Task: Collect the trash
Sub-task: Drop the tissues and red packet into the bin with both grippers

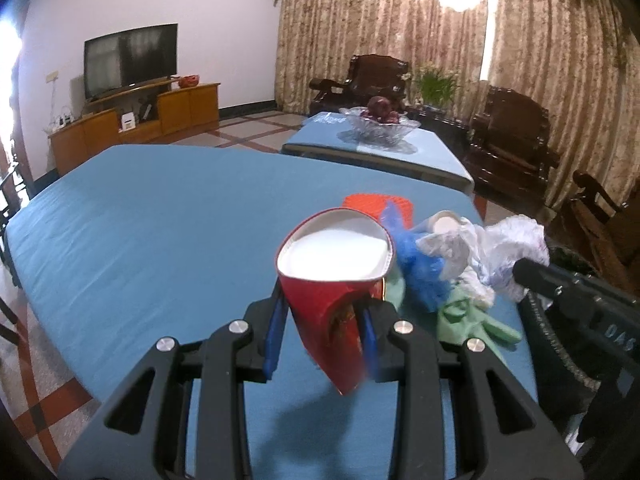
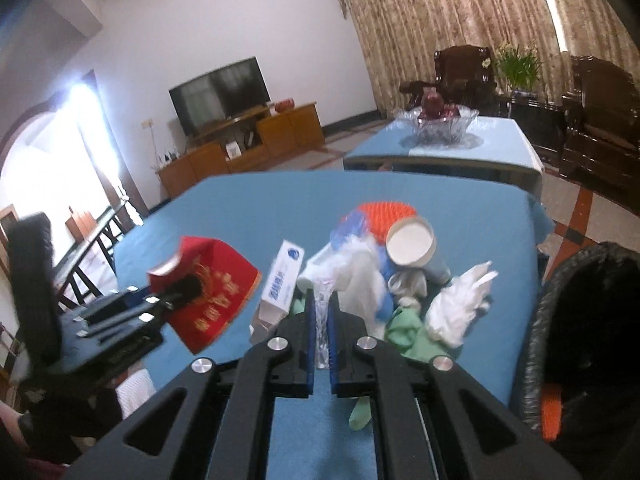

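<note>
My left gripper (image 1: 322,332) is shut on a squashed red paper cup (image 1: 332,280) and holds it above the blue table; it also shows in the right wrist view (image 2: 204,300). My right gripper (image 2: 320,320) is shut on a clear crinkled plastic wrapper (image 2: 322,320) at the near edge of the trash pile. The pile holds a white box (image 2: 282,276), a white paper cup (image 2: 412,242), blue plastic (image 1: 420,264), a green glove (image 2: 404,332) and crumpled white plastic (image 2: 456,304).
A black-lined trash bin (image 2: 580,320) stands at the table's right edge, with an orange item (image 2: 550,412) inside. An orange mat (image 2: 388,210) lies behind the pile. A second blue table with a glass fruit bowl (image 2: 444,122) stands beyond. Dark wooden chairs (image 1: 508,136) lie right.
</note>
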Available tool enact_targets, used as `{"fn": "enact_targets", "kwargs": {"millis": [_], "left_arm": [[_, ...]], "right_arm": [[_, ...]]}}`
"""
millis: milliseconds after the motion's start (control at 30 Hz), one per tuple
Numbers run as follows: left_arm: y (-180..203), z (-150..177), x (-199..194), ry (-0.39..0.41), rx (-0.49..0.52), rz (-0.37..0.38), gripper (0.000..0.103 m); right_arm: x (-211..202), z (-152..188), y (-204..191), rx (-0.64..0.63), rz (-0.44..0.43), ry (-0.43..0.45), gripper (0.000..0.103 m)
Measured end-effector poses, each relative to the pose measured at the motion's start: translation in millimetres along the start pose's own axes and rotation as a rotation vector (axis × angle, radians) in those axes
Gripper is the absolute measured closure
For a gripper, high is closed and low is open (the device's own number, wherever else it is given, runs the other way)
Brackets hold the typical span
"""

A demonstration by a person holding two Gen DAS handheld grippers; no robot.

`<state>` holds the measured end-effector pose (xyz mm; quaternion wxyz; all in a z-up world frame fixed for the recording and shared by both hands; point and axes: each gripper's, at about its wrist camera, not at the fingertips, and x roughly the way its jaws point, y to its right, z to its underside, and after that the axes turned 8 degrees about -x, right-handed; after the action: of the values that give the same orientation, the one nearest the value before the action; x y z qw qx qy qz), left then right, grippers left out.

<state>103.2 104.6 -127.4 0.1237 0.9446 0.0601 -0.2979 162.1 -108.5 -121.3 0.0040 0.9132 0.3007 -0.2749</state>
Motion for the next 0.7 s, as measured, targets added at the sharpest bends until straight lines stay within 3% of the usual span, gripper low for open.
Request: {"fn": "enact_targets", "kwargs": {"millis": [233, 700], "left_arm": [[38.8, -5.8, -3.0, 0.011, 0.042, 0.074, 0.072], [190.5, 12.3, 21.4, -0.035, 0.182, 0.344, 0.072]], "right_arm": [[-45.6, -6.3, 14.3, -0.001, 0.062, 0.06, 0.098], [-131.3, 26.3, 107.7, 0.125, 0.384, 0.088, 0.098]]}}
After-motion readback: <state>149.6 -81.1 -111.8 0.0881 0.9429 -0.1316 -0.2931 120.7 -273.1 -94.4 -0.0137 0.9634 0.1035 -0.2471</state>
